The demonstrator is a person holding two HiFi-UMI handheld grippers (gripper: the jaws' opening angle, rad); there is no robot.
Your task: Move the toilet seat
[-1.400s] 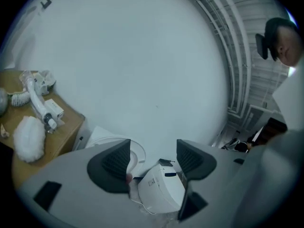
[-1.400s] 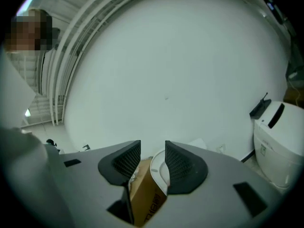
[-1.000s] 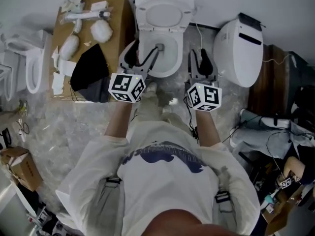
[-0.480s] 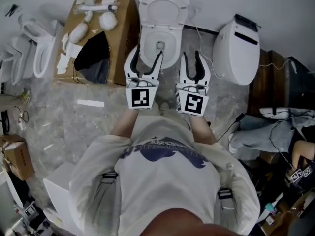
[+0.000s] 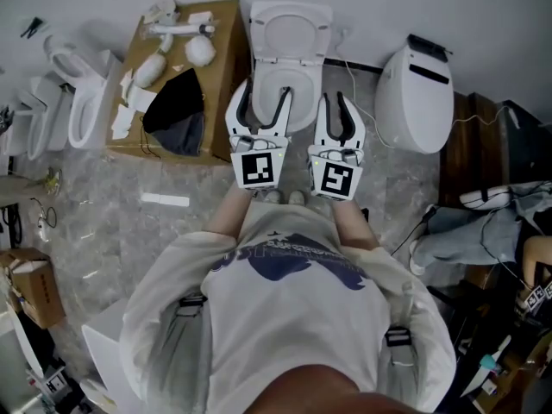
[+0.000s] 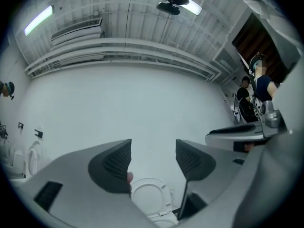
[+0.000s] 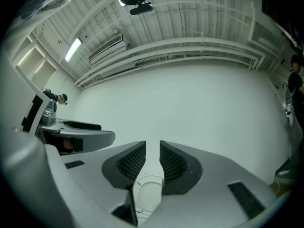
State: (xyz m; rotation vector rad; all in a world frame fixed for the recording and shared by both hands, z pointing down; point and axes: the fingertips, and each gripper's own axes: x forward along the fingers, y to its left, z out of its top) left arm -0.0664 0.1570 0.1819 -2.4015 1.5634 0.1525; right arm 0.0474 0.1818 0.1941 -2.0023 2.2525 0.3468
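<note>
A white toilet stands against the far wall, and its seat (image 5: 291, 34) is raised upright behind the bowl (image 5: 297, 115). My left gripper (image 5: 265, 89) hangs open over the bowl's front, nothing between its jaws. My right gripper (image 5: 336, 98) is beside the bowl's right rim; its jaws are closing to a narrow gap and hold nothing. In the left gripper view the gripper (image 6: 153, 148) points at the wall, with the seat (image 6: 149, 198) low between the jaws. The right gripper view shows that gripper (image 7: 152, 148) above the seat (image 7: 148, 194).
A cardboard box (image 5: 220, 54) with white parts and a black bag (image 5: 177, 110) stands left of the toilet. A second toilet (image 5: 420, 93) sits to the right, spare toilets (image 5: 82, 102) far left. Cables and clutter (image 5: 483, 222) fill the right side.
Both grippers have moved forward and closer together, now pointing at the toilet. The right jaws have narrowed. The left jaws stay wide.
</note>
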